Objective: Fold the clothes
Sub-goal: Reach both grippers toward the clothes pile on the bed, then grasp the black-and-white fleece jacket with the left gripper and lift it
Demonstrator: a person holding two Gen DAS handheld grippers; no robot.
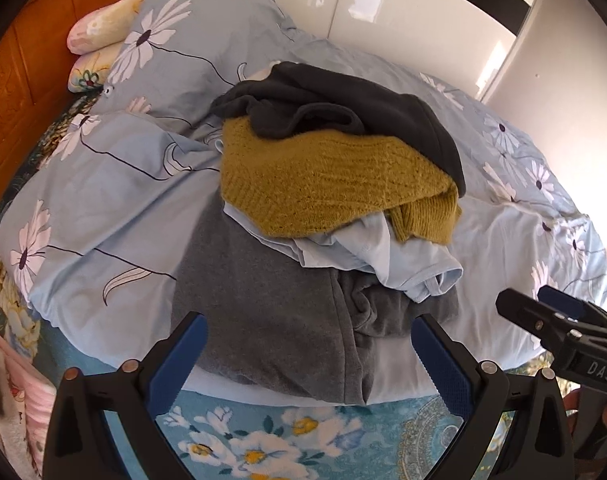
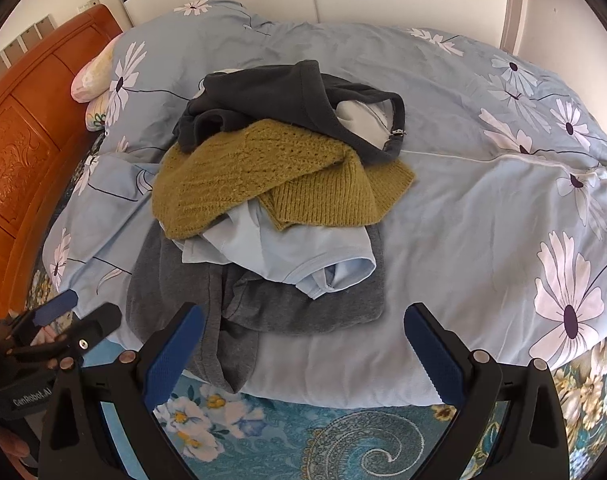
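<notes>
A heap of clothes lies on the bed's light blue flowered quilt (image 1: 103, 208) (image 2: 483, 220). A dark charcoal garment (image 1: 343, 108) (image 2: 263, 96) tops the heap, over a mustard knit sweater (image 1: 323, 184) (image 2: 243, 176), a pale blue shirt (image 1: 383, 260) (image 2: 295, 252) and a grey sweatshirt (image 1: 263, 312) (image 2: 175, 280) at the bottom. My left gripper (image 1: 309, 356) hangs open above the grey sweatshirt's near edge, holding nothing. My right gripper (image 2: 303, 348) is open too, over the quilt's near edge just right of the heap. Each gripper shows at the other view's edge.
An orange wooden headboard (image 1: 19, 80) (image 2: 27, 148) and floral pillows (image 1: 99, 32) (image 2: 91, 80) lie at the left. A teal floral bedsheet (image 1: 303, 432) (image 2: 343, 440) runs along the near bed edge. White glossy wardrobe doors (image 1: 403, 4) stand behind. The quilt right of the heap lies flat.
</notes>
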